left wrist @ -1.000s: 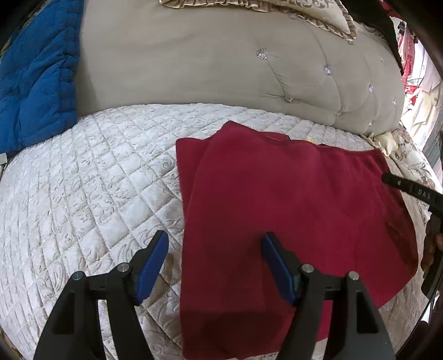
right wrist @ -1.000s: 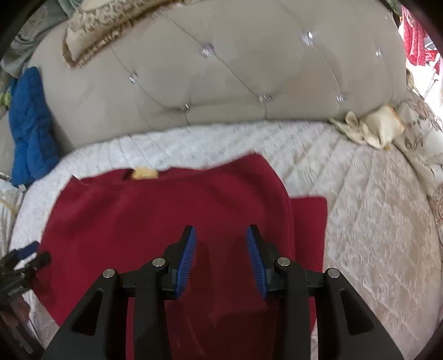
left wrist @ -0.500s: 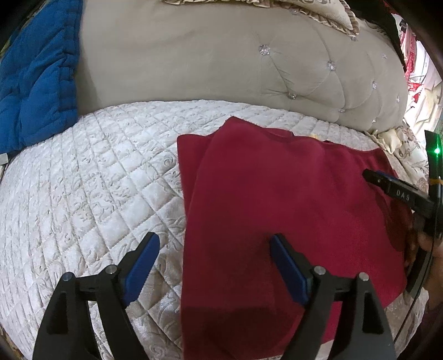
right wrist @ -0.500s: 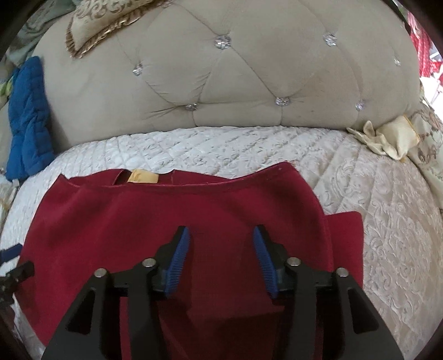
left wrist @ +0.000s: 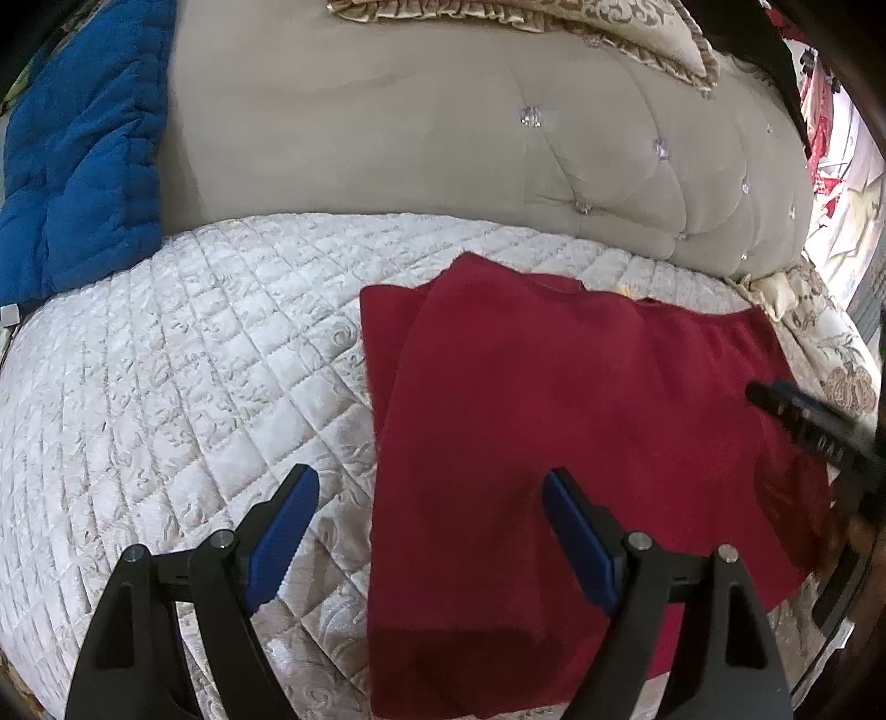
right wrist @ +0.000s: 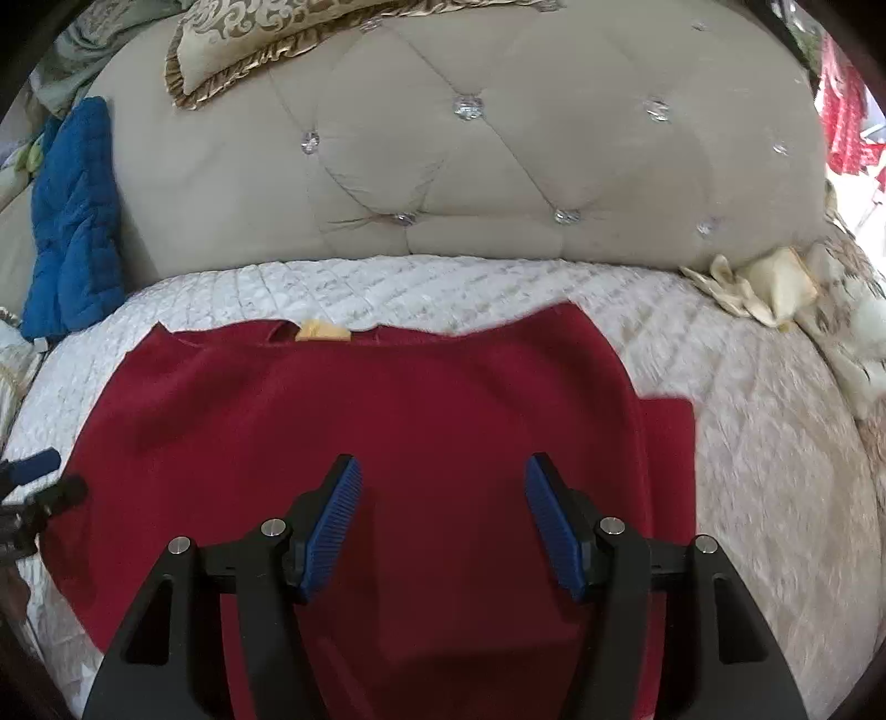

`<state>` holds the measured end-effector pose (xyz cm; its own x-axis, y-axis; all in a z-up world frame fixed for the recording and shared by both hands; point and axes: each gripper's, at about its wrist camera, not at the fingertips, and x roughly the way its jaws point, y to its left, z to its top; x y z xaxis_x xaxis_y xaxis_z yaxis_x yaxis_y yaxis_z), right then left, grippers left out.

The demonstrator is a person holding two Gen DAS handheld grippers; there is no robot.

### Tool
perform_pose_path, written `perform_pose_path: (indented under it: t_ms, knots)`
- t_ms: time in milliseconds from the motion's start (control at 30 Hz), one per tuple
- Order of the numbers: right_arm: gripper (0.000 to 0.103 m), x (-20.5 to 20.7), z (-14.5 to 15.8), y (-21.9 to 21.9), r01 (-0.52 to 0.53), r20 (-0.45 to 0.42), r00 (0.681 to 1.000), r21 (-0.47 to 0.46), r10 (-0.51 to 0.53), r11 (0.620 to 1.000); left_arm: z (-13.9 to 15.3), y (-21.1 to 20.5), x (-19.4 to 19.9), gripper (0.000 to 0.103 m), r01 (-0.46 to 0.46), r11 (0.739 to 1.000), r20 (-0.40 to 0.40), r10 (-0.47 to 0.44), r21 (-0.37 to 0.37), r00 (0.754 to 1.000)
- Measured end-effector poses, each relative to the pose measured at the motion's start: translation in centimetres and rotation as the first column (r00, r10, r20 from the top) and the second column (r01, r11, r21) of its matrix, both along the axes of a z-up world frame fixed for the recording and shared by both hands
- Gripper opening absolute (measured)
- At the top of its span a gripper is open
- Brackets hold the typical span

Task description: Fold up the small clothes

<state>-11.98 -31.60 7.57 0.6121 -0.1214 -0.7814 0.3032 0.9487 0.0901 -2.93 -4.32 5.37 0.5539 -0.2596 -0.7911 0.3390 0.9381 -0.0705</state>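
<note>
Left gripper (left wrist: pixel 429 531): wide apart, holding nothing.
Right gripper (right wrist: pixel 443 526): jaws opening, empty, above red garment (right wrist: pixel 387 432).
Risk: folded side flaps may spring loose on quilt (left wrist: pixel 183 376).

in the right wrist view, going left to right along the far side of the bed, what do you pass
blue quilted blanket → gold patterned pillow → tufted beige headboard → crumpled cream cloth
</note>
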Motion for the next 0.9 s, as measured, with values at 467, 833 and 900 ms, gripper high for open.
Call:
perform_pose_path:
  t_ms: [467, 833, 900]
  knots:
    - [0.062, -0.1, -1.8, 0.7, -0.025, 0.022, 0.999, -0.038, 0.026, 0.999, 0.3, -0.1, -0.3, 0.086, -0.001, 1.0, 0.006, 0.001, -0.001, 1.0]
    - [0.063, -0.4, -1.6, 0.7, -0.026, 0.032, 0.999, -0.016, 0.026, 1.0, 0.4, 0.6, -0.1, 0.086, -0.004, 0.999, -0.013, 0.004, -0.032, 1.0]
    - [0.062, -0.6, -0.9, 1.0, 0.0, 0.024, 1.0, 0.002, 0.0, 1.0, 0.3, 1.3, 0.3, 0.086, -0.014, 0.997, -0.054, 0.01, -0.076, 0.998]
